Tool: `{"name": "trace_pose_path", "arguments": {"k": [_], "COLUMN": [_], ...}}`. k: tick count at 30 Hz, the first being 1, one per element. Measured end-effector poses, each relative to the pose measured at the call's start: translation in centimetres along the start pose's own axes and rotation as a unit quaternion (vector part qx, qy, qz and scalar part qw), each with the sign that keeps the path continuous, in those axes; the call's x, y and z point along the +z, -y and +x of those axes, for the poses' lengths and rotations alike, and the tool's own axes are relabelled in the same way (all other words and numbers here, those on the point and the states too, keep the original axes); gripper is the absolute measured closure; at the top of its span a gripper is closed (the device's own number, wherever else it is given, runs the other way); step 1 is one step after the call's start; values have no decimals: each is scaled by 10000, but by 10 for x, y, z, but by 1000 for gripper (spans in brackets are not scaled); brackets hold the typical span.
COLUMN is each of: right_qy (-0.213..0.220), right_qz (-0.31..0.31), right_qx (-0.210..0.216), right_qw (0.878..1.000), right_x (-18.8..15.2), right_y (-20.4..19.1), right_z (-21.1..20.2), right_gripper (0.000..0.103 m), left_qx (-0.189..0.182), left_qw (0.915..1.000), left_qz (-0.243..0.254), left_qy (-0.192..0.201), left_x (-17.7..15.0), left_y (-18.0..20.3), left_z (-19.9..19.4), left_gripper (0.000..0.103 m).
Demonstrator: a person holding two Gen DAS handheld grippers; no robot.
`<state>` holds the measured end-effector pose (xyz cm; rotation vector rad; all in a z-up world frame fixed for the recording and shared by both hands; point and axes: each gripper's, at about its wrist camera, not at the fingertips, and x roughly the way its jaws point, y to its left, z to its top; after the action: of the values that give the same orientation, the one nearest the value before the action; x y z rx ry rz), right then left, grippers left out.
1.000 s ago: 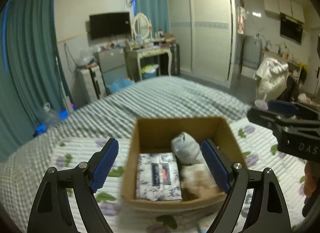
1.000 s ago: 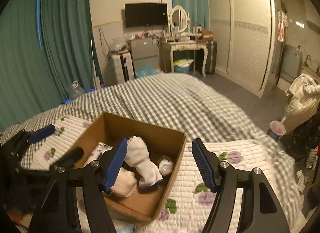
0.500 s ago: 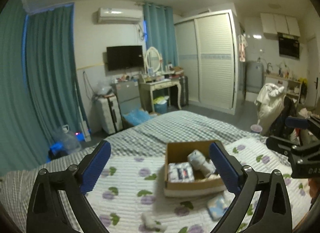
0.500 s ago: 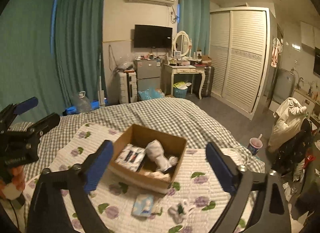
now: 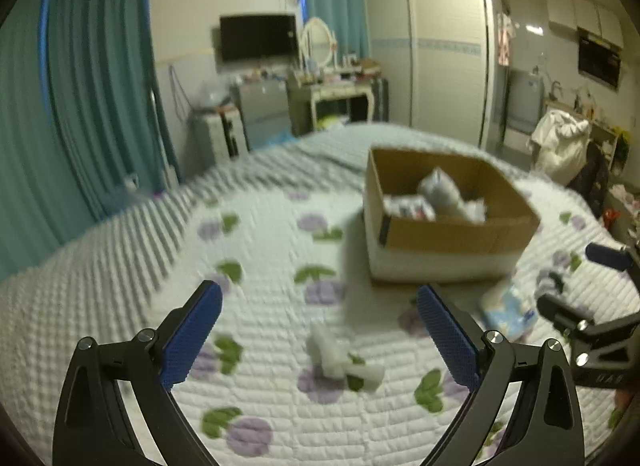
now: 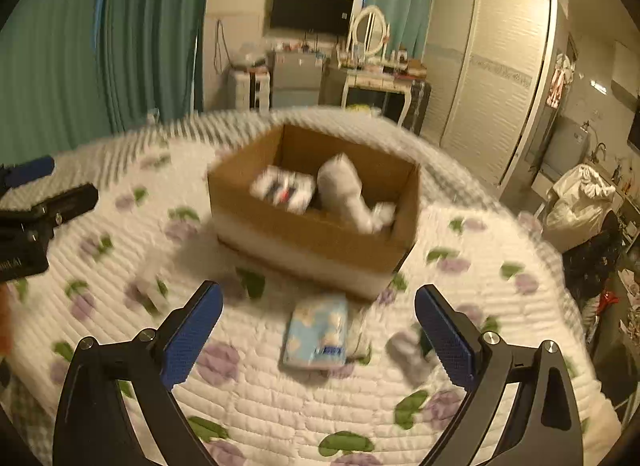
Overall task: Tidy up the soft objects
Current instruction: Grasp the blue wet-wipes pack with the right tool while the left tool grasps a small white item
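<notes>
A cardboard box (image 5: pixel 448 231) (image 6: pixel 316 238) sits on the quilted bed and holds a printed tissue pack (image 6: pixel 282 187) and a white plush toy (image 6: pixel 346 193). My left gripper (image 5: pixel 318 332) is open and empty, low over the quilt, with a small white sock (image 5: pixel 340 358) lying between its fingers. My right gripper (image 6: pixel 316 334) is open and empty, with a light blue tissue pack (image 6: pixel 316 330) lying on the quilt between its fingers, in front of the box. A grey-white sock (image 6: pixel 408 350) lies by its right finger. The blue pack also shows in the left wrist view (image 5: pixel 506 310).
The white quilt with purple flowers (image 5: pixel 260 258) covers the near bed; a grey checked blanket (image 5: pixel 280 161) lies beyond. The right gripper (image 5: pixel 592 318) shows at the left view's right edge, the left gripper (image 6: pixel 36 205) at the right view's left edge. Curtains, furniture and a wardrobe stand behind.
Both grippers have dropped from a high view over the bed to low over the quilt, each closing in on a loose item in front of the box. Both stay open.
</notes>
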<state>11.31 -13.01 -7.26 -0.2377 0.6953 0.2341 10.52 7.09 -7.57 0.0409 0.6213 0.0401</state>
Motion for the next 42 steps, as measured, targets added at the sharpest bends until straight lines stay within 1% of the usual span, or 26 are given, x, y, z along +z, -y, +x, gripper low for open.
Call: {"name": "trace_pose_path", "arguments": {"k": [1, 2, 6, 9, 12, 13, 15, 17, 18, 19, 20, 21, 23, 24, 25, 26, 27, 28, 29, 32, 35, 36, 37, 39, 41, 42], "right_qy": [-106, -163, -545, -743, -841, -843, -841, -854, -867, -865, -853, -842, -822, -802, -780, -762, -756, -747, -730, -701, -670, -640, -611, -560, -503, -463], "right_qz": [-11, -4, 50, 88, 159, 152, 151, 212, 257, 288, 305, 314, 320, 320, 320, 306, 299, 302, 319, 361, 393, 395, 400, 433, 483, 519], "right_qx": [2, -2, -199, -259, -206, -220, -275, -252, -228, -209, -211, -203, -154, -132, -126, -121, -106, -90, -62, 10, 95, 119, 139, 189, 263, 294], "right_qw": [9999, 9999, 9983, 9969, 9961, 9961, 9960, 9958, 9956, 9956, 9957, 9957, 9960, 9962, 9964, 9966, 9966, 9967, 9968, 9969, 9969, 9971, 9972, 9973, 9972, 9971], "right_x": [-8, -14, -40, -52, -57, -57, -60, -62, -63, -63, -63, -62, -60, -60, -59, -58, -57, -57, -56, -55, -56, -56, -56, -57, -58, -58], "right_y": [-2, -2, -4, -3, -1, -1, 1, 3, 5, 6, 7, 7, 7, 7, 7, 6, 6, 5, 5, 6, 8, 9, 10, 12, 14, 16], "right_z": [12, 19, 57, 74, 84, 85, 87, 87, 87, 86, 85, 84, 81, 80, 79, 78, 77, 76, 74, 71, 64, 61, 57, 50, 41, 35], "right_gripper": [6, 6, 6, 7, 9, 12, 20, 35, 37, 42, 51, 55, 58, 60, 66, 67, 67, 68, 69, 71, 71, 71, 71, 72, 72, 72], "left_qx": [-33, -80, -100, -224, -252, -290, -363, -289, -290, -316, -355, -381, -441, -488, -541, -617, -665, -704, -749, -685, -668, -670, -657, -636, -750, -771], "left_qw": [10000, 9998, 9990, 9971, 9956, 9951, 9934, 9927, 9924, 9920, 9913, 9907, 9904, 9901, 9896, 9890, 9889, 9888, 9889, 9902, 9906, 9907, 9911, 9918, 9917, 9916], "left_qz": [-5, 15, 111, 75, 153, 159, 166, 187, 184, 170, 120, 78, 13, -7, -18, -29, -12, 12, 71, 276, 292, 278, 261, 245, 181, 169], "left_qy": [-55, -172, -430, -727, -894, -935, -1079, -1156, -1182, -1210, -1264, -1300, -1309, -1317, -1334, -1341, -1328, -1312, -1285, -1186, -1161, -1153, -1129, -1080, -1032, -1021], "left_x": [-6, -14, -32, -46, -56, -58, -61, -64, -66, -67, -68, -69, -70, -70, -70, -70, -71, -71, -70, -72, -72, -71, -71, -68, -65, -63], "left_y": [-1, 0, 1, 3, 8, 10, 12, 13, 14, 13, 12, 11, 9, 8, 8, 8, 9, 9, 12, 18, 19, 17, 17, 15, 13, 13], "left_z": [4, 16, 38, 51, 60, 61, 66, 72, 74, 76, 79, 82, 85, 87, 88, 88, 87, 86, 84, 76, 68, 67, 62, 57, 49, 47], "left_gripper": [4, 4, 4, 4, 4, 4, 4, 4, 5, 10, 11, 12, 14, 20, 26, 29, 34, 44, 47, 50, 51, 55, 62, 68, 68, 70]}}
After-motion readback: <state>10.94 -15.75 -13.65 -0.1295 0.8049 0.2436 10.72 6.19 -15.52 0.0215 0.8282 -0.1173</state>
